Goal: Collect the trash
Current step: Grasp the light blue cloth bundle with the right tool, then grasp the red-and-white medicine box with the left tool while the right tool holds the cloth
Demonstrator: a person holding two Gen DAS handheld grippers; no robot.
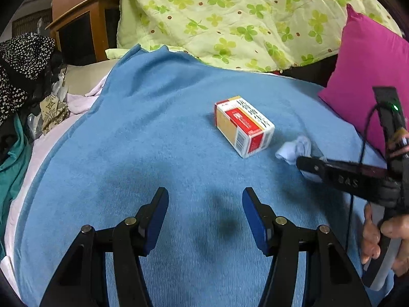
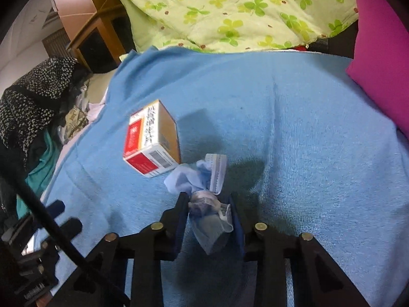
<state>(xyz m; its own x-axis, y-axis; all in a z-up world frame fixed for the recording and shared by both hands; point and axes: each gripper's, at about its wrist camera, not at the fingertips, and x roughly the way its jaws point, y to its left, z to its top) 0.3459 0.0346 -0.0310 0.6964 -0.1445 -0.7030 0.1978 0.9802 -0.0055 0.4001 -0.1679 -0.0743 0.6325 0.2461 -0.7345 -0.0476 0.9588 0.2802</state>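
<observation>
Right gripper [image 2: 208,204] low over blue blanket [image 2: 306,140], pinching crumpled mask [image 2: 204,192] beside box [image 2: 150,143]; left gripper [image 1: 205,204] spread, hovering.

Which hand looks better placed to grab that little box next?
Left. The left gripper is open and empty, facing the box. The right gripper already pinches the crumpled mask.

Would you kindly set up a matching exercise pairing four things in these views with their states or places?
Things:
1. left gripper
2. right gripper
3. red-and-white cardboard box
4. magenta pillow

States or places:
A. lies on the blue towel
B. shut on the crumpled light-blue face mask
C. at the towel's right edge
D. open, holding nothing

Pairs: 1-D, 2-B, 3-A, 4-C
</observation>
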